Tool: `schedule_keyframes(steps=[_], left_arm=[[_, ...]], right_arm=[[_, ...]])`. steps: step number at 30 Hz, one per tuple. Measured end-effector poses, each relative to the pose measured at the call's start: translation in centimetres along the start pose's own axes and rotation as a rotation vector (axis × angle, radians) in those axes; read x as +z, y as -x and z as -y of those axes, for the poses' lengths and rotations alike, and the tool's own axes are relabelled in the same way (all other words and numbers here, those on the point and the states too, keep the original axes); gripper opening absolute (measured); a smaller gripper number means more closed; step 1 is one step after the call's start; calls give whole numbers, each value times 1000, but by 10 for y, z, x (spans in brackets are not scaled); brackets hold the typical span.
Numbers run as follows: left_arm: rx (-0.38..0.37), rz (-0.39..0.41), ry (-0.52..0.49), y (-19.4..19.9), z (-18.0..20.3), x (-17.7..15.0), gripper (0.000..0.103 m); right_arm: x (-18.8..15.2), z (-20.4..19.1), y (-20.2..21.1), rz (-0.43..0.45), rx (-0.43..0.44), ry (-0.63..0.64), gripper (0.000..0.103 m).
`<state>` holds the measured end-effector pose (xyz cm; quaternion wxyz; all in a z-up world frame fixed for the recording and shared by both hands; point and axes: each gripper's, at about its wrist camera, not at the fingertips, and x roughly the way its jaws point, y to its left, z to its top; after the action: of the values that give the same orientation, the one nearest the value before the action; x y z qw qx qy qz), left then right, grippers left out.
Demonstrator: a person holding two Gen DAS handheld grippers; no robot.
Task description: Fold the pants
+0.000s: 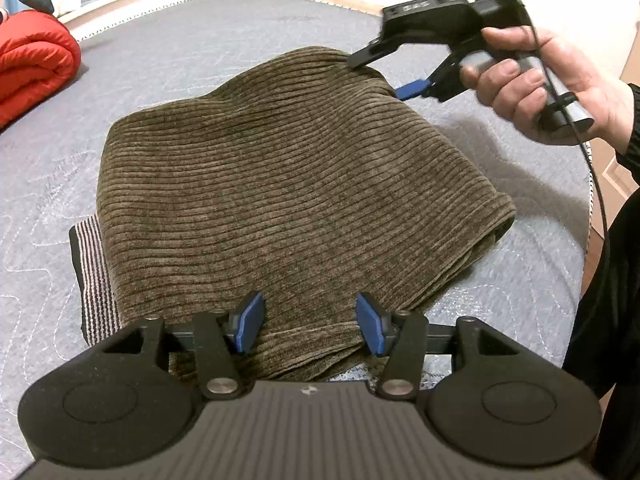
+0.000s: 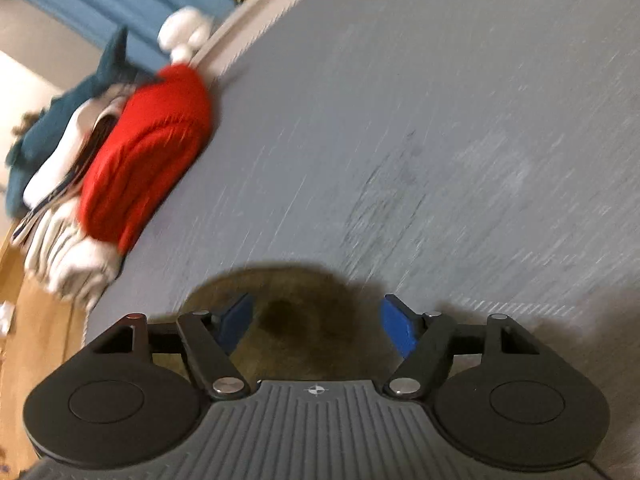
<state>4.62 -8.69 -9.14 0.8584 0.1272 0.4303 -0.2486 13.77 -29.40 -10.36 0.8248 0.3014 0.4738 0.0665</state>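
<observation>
**Folded pants lying on the bed, both tools standing open**

From my left wrist view, I am looking down at the brown corduroy pants [image 1: 280, 184], which are lying folded into a thick bundle in the middle of the frame on the grey quilted bed [image 1: 168, 52]. My left tool [image 1: 310, 326] is hovering at the bottom centre over the near edge of the pants, its blue pads [image 1: 250, 322] standing apart with only ribbed cloth showing below the gap; they are pinching nothing. A striped black and white cloth [image 1: 94, 280] is peeking out from under the pants at the lower left. At the upper right my right hand [image 1: 536, 80] is gripping the handle of the right tool [image 1: 384, 76], whose fingers are pointing toward the far corner of the pants and are not clamping it. A red folded quilted garment [image 1: 34, 68] is sitting at the left edge.

From my right wrist view, everything is blurring. My right tool [image 2: 318, 322] is sitting at the bottom centre with its blue pads wide apart and empty. Just a rounded brown piece of the pants [image 2: 296, 312] is showing between and below the pads, at the bottom middle. The grey bed [image 2: 440, 120] is filling the right and the middle. A red garment [image 2: 148, 148] is resting on a stack of white, striped and teal clothes [image 2: 60, 240] at the left.
</observation>
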Motion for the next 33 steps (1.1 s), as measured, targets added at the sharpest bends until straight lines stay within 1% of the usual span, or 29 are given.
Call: schedule_keyframes(steps=[2,5,6,8,10,11,12,15,17,20,21,22,24,25,28,29,31,33], left_arm=[[-4,3,6,1,-1,-1,58],[-9,9,18,2,-3,-3,58],[-10,12,20,3,-3,-3,58],[-11,17,22,4,-4,-4,58],[-16,21,26,4,-5,-4,58],[-18,23,28,5,-6,-4,58],[-19,27,31,5,-6,-4,58],[-22,38,42,7,-8,-3,58],[-23,45,46,7,-7,-3,58],[-21,51,49,8,-7,-3,58],[-21,50,49,8,-7,-3,58],[-21,49,47,8,-7,-3,59],[-19,48,45,9,-7,-4,59],[-18,47,44,9,-8,-3,59],[-17,44,43,10,-8,-2,61],[-17,42,41,10,-8,-2,61],[-14,37,36,9,-9,-2,62],[-14,36,34,9,-10,-2,62]], right_arm=[[-2,-1,-12,-18,1,-25,75],[-3,-1,-27,-21,36,-77,75],[-1,-4,-33,-17,38,-78,75],[1,-8,-40,7,19,-72,73],[-2,-13,-45,38,-7,-79,62],[-2,-15,-47,55,-24,-83,59],[-3,-17,-47,75,-35,-88,54],[-3,-22,-47,130,-53,-74,47],[-3,-22,-52,155,-63,-51,46],[-4,-24,-59,177,-95,50,45],[-3,-33,-63,192,-118,127,44],[-6,-44,-64,216,-156,236,43],[-11,-55,-65,252,-202,351,43],[-11,-56,-65,262,-209,360,43],[-9,-52,-61,266,-208,333,45],[-9,-54,-58,281,-220,339,45],[-10,-58,-50,326,-263,369,47],[-10,-60,-41,377,-333,391,47]])
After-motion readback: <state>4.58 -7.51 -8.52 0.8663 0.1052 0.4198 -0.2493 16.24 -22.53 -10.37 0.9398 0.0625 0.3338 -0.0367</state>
